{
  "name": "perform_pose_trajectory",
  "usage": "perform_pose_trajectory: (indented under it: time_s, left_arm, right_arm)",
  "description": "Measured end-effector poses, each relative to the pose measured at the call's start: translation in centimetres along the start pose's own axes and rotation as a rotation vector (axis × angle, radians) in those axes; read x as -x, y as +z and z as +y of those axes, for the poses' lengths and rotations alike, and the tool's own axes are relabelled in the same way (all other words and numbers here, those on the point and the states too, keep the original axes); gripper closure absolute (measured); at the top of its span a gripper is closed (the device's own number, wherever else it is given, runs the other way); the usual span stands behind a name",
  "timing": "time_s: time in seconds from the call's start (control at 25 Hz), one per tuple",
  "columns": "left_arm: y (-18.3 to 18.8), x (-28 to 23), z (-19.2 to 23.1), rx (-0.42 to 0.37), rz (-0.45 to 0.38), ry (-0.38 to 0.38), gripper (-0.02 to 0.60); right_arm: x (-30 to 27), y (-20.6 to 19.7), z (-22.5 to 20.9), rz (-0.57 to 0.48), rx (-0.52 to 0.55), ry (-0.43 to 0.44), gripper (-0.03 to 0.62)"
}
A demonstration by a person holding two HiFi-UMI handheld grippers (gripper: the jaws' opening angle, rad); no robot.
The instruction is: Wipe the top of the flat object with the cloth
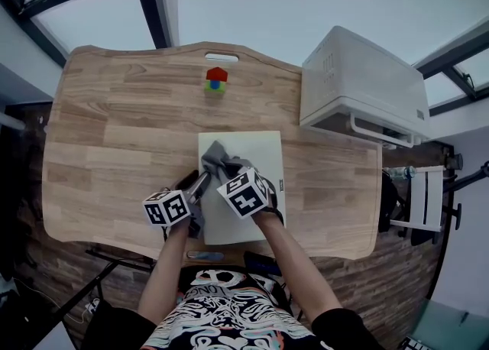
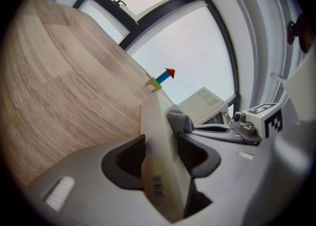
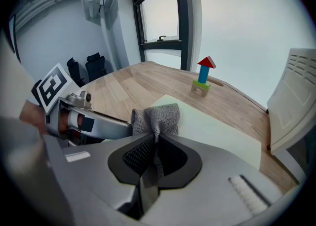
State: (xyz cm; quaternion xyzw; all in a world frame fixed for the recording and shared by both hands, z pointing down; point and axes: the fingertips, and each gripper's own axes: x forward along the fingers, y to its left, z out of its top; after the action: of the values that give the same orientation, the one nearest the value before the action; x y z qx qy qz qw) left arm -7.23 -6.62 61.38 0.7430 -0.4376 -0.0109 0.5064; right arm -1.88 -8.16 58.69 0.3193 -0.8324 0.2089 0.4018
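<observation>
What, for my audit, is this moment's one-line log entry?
left gripper shut on flat board | right gripper shut on cloth | cloth on flat board top

One wooden table carries one flat object, one grey cloth, one white appliance and one toy block tower of three pieces: one red, one blue, one green. There are two grippers, the left gripper and the right gripper, each bearing one marker cube. Against the far wall there seem to be two dark chairs.
</observation>
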Motion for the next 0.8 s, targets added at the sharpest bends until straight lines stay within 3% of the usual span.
perform_pose_trajectory:
  time_s: [0.8]
  left_arm:
    - [0.06, -0.07, 0.01, 0.013, 0.005, -0.015, 0.327]
  right_arm:
    - [0.65, -0.95, 0.8, 0.007, -0.032, -0.007, 0.574]
